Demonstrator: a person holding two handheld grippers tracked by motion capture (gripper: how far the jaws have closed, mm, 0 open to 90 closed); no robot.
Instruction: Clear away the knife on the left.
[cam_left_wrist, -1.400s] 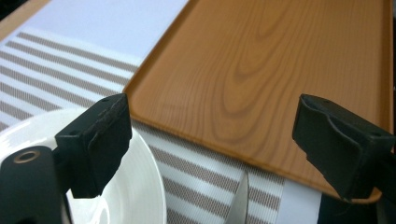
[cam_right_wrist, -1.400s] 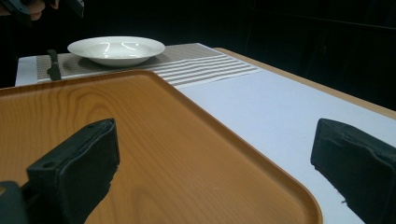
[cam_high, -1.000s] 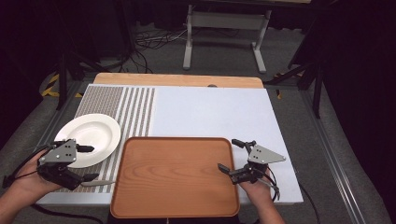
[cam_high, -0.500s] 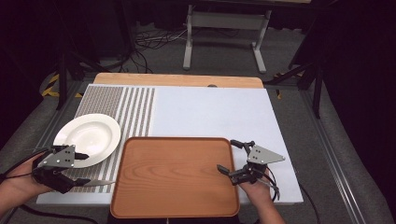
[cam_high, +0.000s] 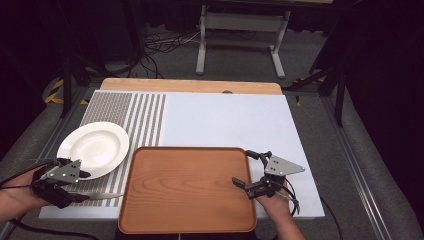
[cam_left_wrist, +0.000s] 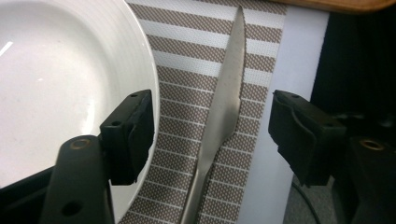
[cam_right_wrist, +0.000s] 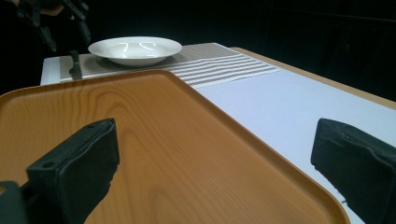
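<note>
A steel table knife (cam_left_wrist: 219, 116) lies flat on the striped placemat (cam_left_wrist: 187, 140), its tip pointing away from me. My left gripper (cam_left_wrist: 210, 121) is open, one jaw on each side of the blade and neither touching it. In the high view the left gripper (cam_high: 80, 186) sits at the mat's near-left corner with the knife (cam_high: 102, 196) reaching toward the wooden tray (cam_high: 187, 187). A white plate (cam_high: 92, 148) rests just beyond. My right gripper (cam_high: 245, 169) stands open across the tray's right rim (cam_right_wrist: 261, 154), with nothing in it.
The tray is bare and takes up the near middle of the white table cover (cam_high: 225, 120). The table's near edge runs right behind both hands. Beyond the table are a metal stand (cam_high: 240, 30) and floor cables.
My left gripper has drawn back slightly toward the near-left corner. The knife stays on the mat. The right gripper has barely moved.
</note>
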